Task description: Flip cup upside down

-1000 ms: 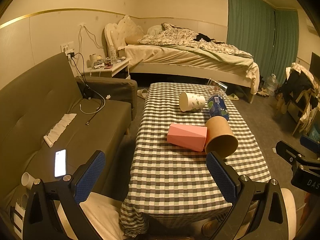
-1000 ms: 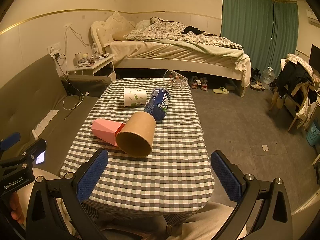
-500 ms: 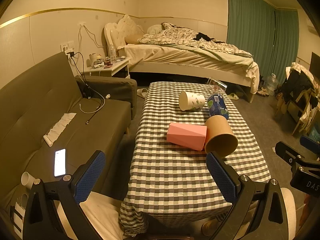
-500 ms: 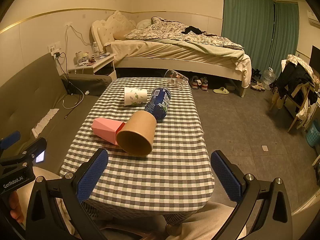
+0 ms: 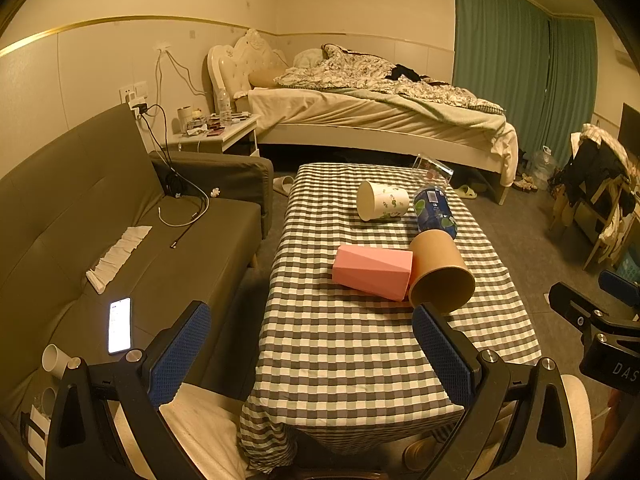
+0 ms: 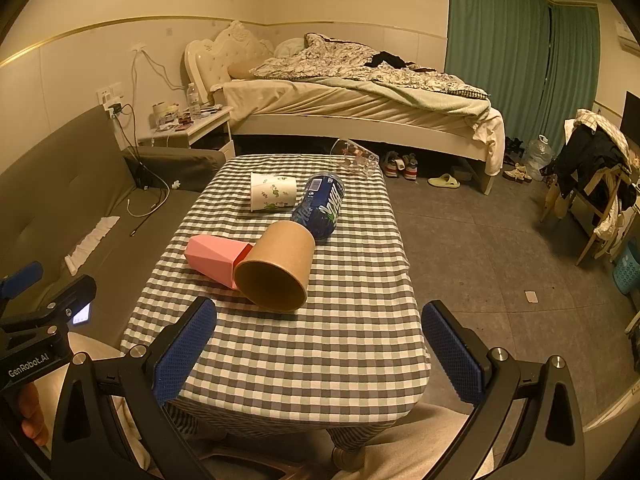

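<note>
1. My left gripper (image 5: 312,350) hangs short of the counter's (image 5: 360,360) near edge, jaws wide apart and empty.
2. On the checked cloth, left to right in the left wrist view: a pink cup (image 5: 372,266) on its side, touching a brown paper cup (image 5: 440,276) whose mouth faces me; behind them a white leaf-print cup (image 5: 382,201) and a blue bottle (image 5: 434,210), both lying down; a clear cup (image 5: 432,168) tipped over at the far edge.
3. My right gripper (image 6: 320,350) hovers before the same near edge, jaws spread and holding nothing; the brown cup (image 6: 276,266) lies just ahead, between them in line of sight.
4. I judge the task at its opening step: the approach, no cup yet gripped. Which cup is meant I cannot tell; the brown one lies nearest.
5. The next move calls for closing across a cup's wall without crushing it, then turning it mouth-down.
6. Legible writing: "GenRobot.AI" on the left gripper's body (image 6: 28,360), "DAS" on the right's (image 5: 624,368). The bottle's lettering is unreadable.
</note>
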Tool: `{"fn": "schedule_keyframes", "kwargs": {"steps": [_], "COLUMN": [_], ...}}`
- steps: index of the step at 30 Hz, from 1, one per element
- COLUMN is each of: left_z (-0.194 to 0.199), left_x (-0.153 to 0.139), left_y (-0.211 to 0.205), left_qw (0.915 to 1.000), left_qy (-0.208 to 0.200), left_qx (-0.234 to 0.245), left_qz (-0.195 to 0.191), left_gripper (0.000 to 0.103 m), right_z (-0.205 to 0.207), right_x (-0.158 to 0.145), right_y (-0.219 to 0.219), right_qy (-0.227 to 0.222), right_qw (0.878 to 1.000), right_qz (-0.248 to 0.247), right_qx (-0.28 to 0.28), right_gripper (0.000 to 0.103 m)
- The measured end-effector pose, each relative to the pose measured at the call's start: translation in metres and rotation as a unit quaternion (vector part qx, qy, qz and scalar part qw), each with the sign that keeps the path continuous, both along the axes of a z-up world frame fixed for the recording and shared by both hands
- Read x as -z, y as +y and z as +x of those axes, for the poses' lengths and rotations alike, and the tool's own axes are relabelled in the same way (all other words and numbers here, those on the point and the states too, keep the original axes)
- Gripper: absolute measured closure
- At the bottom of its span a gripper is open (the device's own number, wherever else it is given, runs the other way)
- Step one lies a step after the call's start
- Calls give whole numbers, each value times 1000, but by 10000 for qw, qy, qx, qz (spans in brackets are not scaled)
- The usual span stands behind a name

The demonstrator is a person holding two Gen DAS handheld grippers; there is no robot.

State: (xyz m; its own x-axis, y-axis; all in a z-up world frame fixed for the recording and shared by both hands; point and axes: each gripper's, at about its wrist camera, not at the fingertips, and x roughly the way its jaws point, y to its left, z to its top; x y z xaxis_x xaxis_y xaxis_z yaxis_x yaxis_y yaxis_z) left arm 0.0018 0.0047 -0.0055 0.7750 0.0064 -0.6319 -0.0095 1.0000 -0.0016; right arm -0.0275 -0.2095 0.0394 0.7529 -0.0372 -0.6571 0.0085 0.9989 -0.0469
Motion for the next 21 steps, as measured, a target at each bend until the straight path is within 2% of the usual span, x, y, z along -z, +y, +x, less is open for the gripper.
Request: {"fn": "schedule_keyframes", "kwargs": {"steps": [11,15,21], "left_z": [0,2,24], "left_x": [0,8,20], "left_y": [0,-1,-2], "left_qw": [10000,10000,9996], "left_qy": [11,53,263], "left_qx": [-5,-23,-95], "left_qz": [4,12,15], "left_gripper": [0,0,0], "right_z": [3,8,29], "right_x": [-3,-3,-6], "right_y": [4,6,10], "right_qy": [-14,7,39], "right_qw": [9999,9999,9991], "right_qz": [-16,-31,-164], "right_qx": [-99,-167,-397], "right_gripper": [0,0,0]}}
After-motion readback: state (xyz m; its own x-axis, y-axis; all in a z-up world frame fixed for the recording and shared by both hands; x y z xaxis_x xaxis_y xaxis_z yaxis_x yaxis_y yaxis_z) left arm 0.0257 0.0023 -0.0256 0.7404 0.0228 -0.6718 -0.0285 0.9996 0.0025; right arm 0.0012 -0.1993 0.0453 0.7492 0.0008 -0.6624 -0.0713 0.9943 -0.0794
